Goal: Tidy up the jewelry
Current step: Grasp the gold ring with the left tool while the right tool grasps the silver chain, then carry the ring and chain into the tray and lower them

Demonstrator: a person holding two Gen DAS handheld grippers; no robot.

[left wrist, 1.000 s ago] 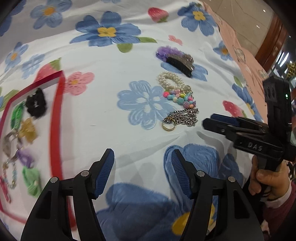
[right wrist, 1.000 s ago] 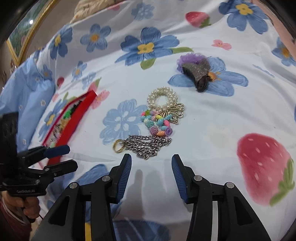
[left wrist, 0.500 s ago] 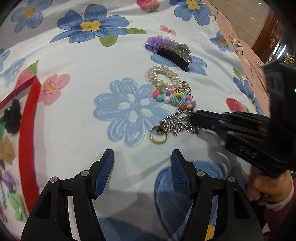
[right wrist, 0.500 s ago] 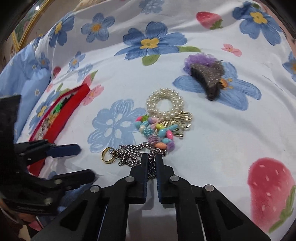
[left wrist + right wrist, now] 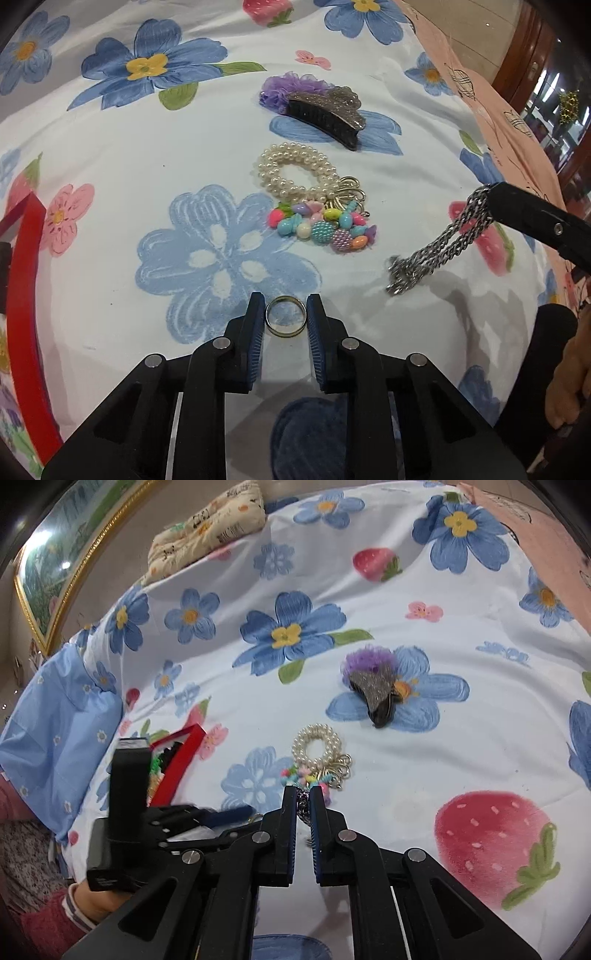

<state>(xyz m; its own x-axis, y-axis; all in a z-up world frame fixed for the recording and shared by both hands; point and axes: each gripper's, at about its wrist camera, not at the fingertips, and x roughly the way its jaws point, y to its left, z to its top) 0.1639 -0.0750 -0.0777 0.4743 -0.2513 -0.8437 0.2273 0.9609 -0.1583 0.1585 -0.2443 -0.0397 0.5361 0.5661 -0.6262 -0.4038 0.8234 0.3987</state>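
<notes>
My left gripper (image 5: 286, 322) is closed on a gold ring (image 5: 286, 322) lying on the floral bedsheet; its pads touch both sides of the ring. My right gripper (image 5: 303, 805) is shut on a silver chain (image 5: 439, 251) and holds it lifted, its lower end trailing on the sheet. A pearl bracelet (image 5: 295, 170), a colourful bead bracelet (image 5: 321, 225) and a gold clip (image 5: 349, 192) lie together in the middle. A glittery claw clip (image 5: 325, 114) and a purple scrunchie (image 5: 288, 86) lie beyond them. The red-rimmed jewelry tray (image 5: 22, 295) is at the left.
The tray also shows in the right wrist view (image 5: 177, 768), holding several hair accessories. A patterned pillow (image 5: 207, 524) lies at the far edge of the bed. A pink sheet (image 5: 498, 103) borders the right side. A framed picture (image 5: 55, 572) stands behind.
My right gripper lifted the silver chain up and to the right, away from the ring. My left gripper moved forward and closed onto the ring.
</notes>
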